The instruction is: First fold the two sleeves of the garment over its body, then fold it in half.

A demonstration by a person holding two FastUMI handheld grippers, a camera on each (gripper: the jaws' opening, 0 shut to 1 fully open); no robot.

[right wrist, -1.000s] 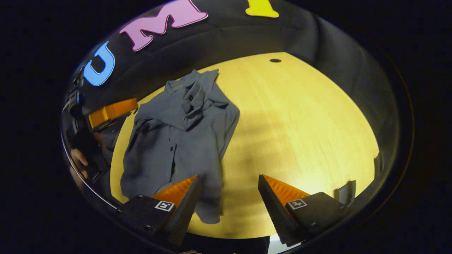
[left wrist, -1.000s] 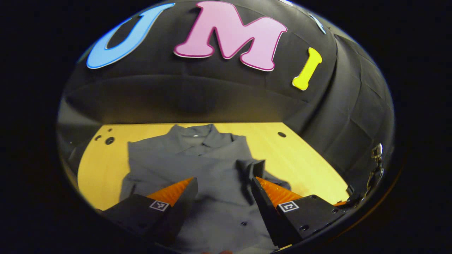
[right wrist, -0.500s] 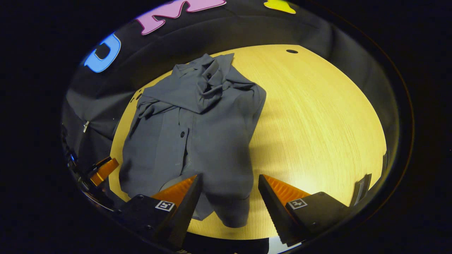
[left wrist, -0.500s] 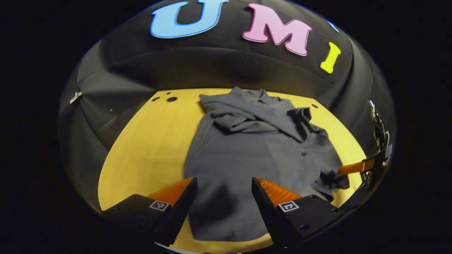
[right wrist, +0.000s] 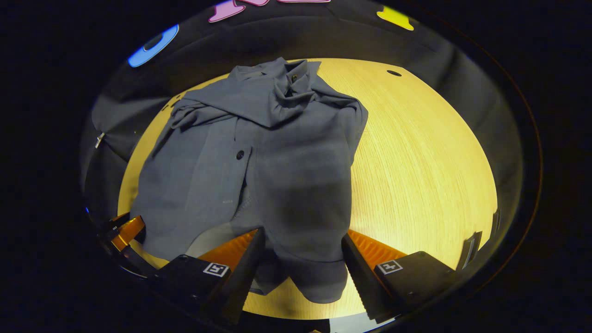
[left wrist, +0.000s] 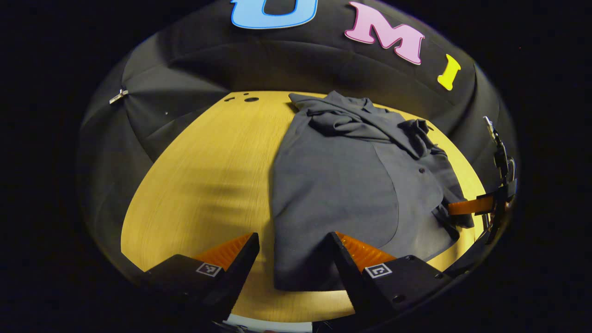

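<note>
A grey button-up shirt (left wrist: 342, 185) lies flat on the wooden table (left wrist: 194, 175), collar at the far side, with both sleeves bunched across its chest. In the left gripper view my left gripper (left wrist: 292, 259) is open, and the shirt's near left hem corner sits between its fingers. In the right gripper view the same shirt (right wrist: 277, 157) spreads out ahead. My right gripper (right wrist: 300, 261) is open, its fingers on either side of the near right hem corner. Whether either gripper touches the cloth, I cannot tell. Each view catches the other gripper at its edge (left wrist: 467, 206) (right wrist: 125, 229).
Bare table (right wrist: 416, 152) stretches to the right of the shirt in the right gripper view and to its left in the left gripper view. Small round holes (left wrist: 251, 99) (right wrist: 394, 72) mark the far edge. Black cloth walls ring the table.
Both grippers have pulled back from over the shirt toward its near hem, the left one ending at the left corner, the right one at the right corner. Both stayed open.
</note>
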